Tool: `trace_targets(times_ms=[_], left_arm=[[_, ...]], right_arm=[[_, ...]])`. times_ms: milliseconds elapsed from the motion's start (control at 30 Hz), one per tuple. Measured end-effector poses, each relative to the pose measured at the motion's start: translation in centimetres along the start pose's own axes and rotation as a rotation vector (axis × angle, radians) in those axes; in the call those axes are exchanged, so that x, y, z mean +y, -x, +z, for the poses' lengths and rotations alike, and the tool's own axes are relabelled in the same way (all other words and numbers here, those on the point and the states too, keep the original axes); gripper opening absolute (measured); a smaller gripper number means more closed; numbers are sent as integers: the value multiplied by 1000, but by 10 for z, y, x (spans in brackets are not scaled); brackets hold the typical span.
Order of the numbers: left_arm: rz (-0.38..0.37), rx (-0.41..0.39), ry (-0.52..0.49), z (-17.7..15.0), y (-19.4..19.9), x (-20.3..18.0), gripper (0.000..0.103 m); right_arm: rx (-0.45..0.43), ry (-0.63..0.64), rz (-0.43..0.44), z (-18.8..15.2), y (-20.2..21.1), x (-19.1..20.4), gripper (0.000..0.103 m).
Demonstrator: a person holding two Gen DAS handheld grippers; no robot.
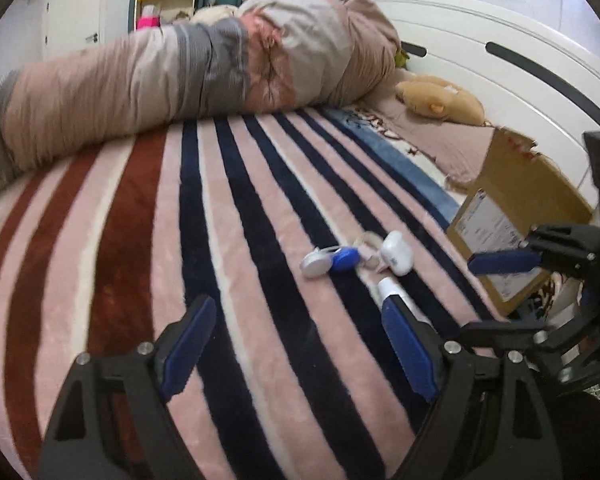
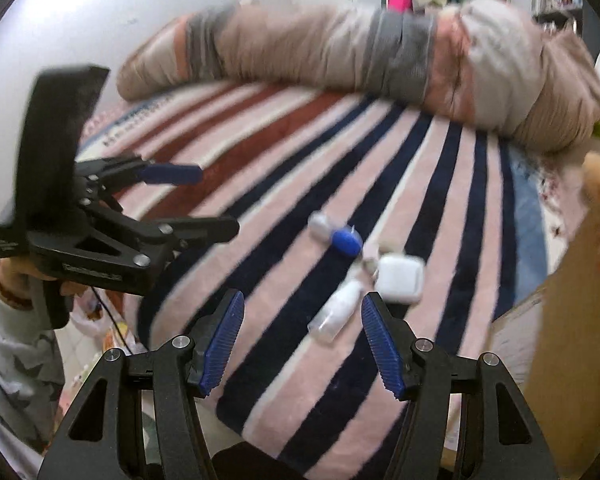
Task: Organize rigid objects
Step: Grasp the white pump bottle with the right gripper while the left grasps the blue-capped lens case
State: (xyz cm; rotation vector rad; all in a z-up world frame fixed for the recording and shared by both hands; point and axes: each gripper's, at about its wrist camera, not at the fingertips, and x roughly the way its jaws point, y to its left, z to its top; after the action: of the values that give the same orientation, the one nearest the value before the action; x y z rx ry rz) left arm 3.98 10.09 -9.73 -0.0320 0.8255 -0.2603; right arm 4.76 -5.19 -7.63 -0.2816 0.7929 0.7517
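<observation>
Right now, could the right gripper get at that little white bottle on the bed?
Probably yes. The right gripper is open, the bottle lies just ahead between its fingers, and nothing blocks it.

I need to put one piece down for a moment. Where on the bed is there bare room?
The striped blanket is bare between the rolled duvet and the left claw. It is crowded by the cardboard box: white case, small bottle and blue piece cluster there.

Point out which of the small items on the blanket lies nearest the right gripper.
The small clear bottle, lying just ahead of the open right gripper; the white case and blue piece lie farther.
</observation>
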Motion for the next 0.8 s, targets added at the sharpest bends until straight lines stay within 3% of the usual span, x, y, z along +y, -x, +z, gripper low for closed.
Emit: trace_targets(times_ms=[133, 300, 433, 467, 600, 700, 800], left_arm=[[-29, 29, 1, -1, -30, 6, 83], [-89, 55, 3, 11, -72, 6, 83], [-148, 57, -1, 17, -93, 0, 82], [-153, 55, -2, 19, -96, -1, 77], [-204, 92, 4, 24, -108, -6, 34], [-182, 108, -25, 21, -106, -10, 18], [-188, 122, -10, 15, -94, -9, 13]], right_arm=[[87, -72, -3, -6, -43, -22, 58], [130, -147, 28, -12, -79, -46, 57], [120, -142, 30, -16, -87, -54, 48], [112, -137, 30, -16, -87, -56, 46], [98, -158, 51, -20, -84, -64, 38], [96, -147, 50, -20, -85, -63, 36], [96, -137, 49, -20, -84, -62, 28]])
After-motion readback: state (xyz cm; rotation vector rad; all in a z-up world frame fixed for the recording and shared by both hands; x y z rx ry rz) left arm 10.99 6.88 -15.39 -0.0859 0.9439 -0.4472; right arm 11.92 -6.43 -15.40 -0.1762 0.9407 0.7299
